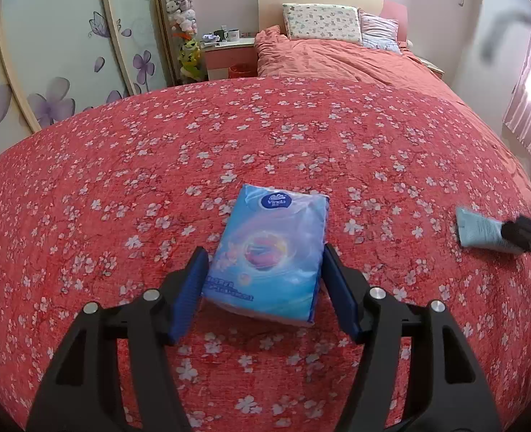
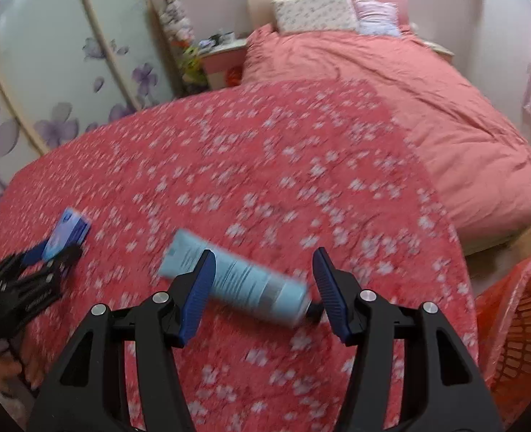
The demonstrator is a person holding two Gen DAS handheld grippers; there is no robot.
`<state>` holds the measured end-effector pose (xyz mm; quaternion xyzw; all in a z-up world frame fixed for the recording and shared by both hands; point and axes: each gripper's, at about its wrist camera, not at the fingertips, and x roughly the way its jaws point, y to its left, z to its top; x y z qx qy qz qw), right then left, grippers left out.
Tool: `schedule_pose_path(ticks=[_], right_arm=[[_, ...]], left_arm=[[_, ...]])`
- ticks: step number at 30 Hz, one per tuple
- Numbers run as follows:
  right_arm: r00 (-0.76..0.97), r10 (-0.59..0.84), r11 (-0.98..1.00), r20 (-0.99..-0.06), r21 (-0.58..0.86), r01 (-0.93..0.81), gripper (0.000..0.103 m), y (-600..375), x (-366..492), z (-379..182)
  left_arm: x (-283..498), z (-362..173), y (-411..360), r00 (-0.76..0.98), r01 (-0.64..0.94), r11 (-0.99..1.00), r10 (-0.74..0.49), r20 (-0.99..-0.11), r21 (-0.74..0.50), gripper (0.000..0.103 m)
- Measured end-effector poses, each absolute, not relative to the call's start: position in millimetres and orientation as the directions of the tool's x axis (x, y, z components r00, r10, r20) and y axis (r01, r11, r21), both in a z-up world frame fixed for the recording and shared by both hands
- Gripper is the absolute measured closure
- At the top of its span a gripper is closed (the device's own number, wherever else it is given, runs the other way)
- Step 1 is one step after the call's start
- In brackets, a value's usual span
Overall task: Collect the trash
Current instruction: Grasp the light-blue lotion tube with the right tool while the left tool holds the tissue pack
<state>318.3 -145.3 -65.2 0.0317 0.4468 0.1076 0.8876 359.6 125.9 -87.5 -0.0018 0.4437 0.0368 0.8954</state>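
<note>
On a red bedspread [image 1: 301,136] scattered with white blossoms, two hand-held grippers close in on litter. The left gripper [image 1: 265,280] stands with its blue pads apart on either side of a blue tissue pack [image 1: 269,252], which lies flat on the cover between them; the right pad sits against or just beside the pack's edge and the left pad shows a narrow gap, so nothing is clamped. The pack's long axis runs straight away from the gripper toward the headboard, its round logo at the far end. To the right, the right gripper [image 2: 263,288] is likewise spread wide over a pale blue tube [image 2: 236,277], the picture blurred with motion. The tube lies on the cover with its long axis across the opening, slanting from the flat crimped end at the far left, past the left pad, down to the dark cap close by the right pad; whether either pad touches it cannot be told through the blur. An orange mesh basket [image 2: 517,324] stands off the bed's edge at right. Beyond the spread lie a pink duvet [image 1: 337,57] and two pillows [image 1: 321,21] against the headboard.
</note>
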Motion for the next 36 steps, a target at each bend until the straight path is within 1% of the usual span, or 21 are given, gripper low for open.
schedule_pose_path(ticks=[6,8,14,18,23,25,29,31,32,34,36], right_arm=[[0.521,0.278,0.952,-0.807,0.160,-0.261,0.046,-136,280,-69],[0.568,0.223,0.966,-0.792,0.101,-0.238,0.046,-137,269,-66],[0.629,0.174,0.984,-0.758,0.115,-0.133,0.046,-145,269,-65],[0.640,0.156,0.988,-0.752,0.111,-0.110,0.048,-141,281,-66],[0.640,0.117,0.992,-0.760,0.065,-0.104,0.057,-129,295,-72],[0.634,0.115,0.993,-0.764,0.071,-0.094,0.061,-129,299,-75],[0.634,0.112,0.994,-0.765,0.075,-0.085,0.063,-132,300,-76],[0.635,0.103,0.994,-0.765,0.065,-0.083,0.068,-131,301,-77],[0.635,0.102,0.995,-0.765,0.063,-0.084,0.068,-131,302,-77],[0.636,0.101,0.995,-0.765,0.063,-0.083,0.074,-131,303,-77],[0.635,0.103,0.994,-0.765,0.063,-0.085,0.074,-130,304,-77]], left_arm=[[360,-88,128,0.603,-0.068,0.997,0.062,-0.795,0.026,0.039],[360,-88,128,0.603,-0.068,0.997,0.062,-0.795,0.026,0.039],[362,-89,131,0.603,-0.069,0.997,0.058,-0.795,0.021,0.039],[363,-89,132,0.603,-0.069,0.997,0.058,-0.795,0.020,0.039],[363,-89,132,0.603,-0.069,0.997,0.058,-0.795,0.020,0.039],[363,-89,132,0.603,-0.069,0.997,0.058,-0.795,0.020,0.039],[363,-89,132,0.603,-0.070,0.997,0.057,-0.795,0.019,0.039],[363,-89,132,0.603,-0.070,0.997,0.058,-0.795,0.020,0.039],[363,-89,132,0.603,-0.070,0.997,0.058,-0.795,0.020,0.039],[363,-89,132,0.604,-0.070,0.997,0.058,-0.795,0.020,0.039],[363,-89,132,0.603,-0.070,0.997,0.059,-0.795,0.021,0.039]])
